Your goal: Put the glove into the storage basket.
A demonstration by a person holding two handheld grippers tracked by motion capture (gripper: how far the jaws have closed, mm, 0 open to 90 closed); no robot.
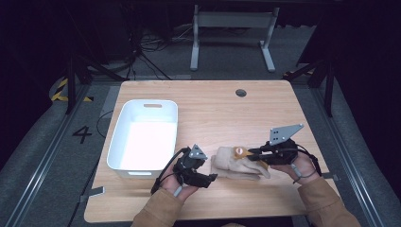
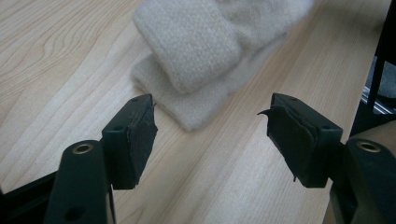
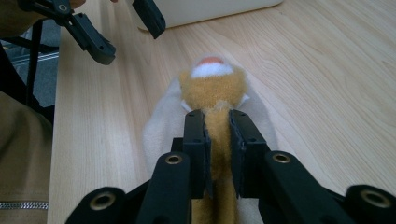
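Apparently the right gripper (image 3: 217, 140) pinches the orange plush piece (image 3: 215, 91) above the cream socks (image 1: 236, 166) on the table (image 1: 213, 113), while the left gripper (image 2: 212, 135), spread and empty, waits beside them.

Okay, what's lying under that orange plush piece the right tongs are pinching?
Cream knitted socks lie flat on the wooden table under the orange plush piece, spreading out on both sides. The right tongs and the plush cover their middle, so what's there can't be seen.
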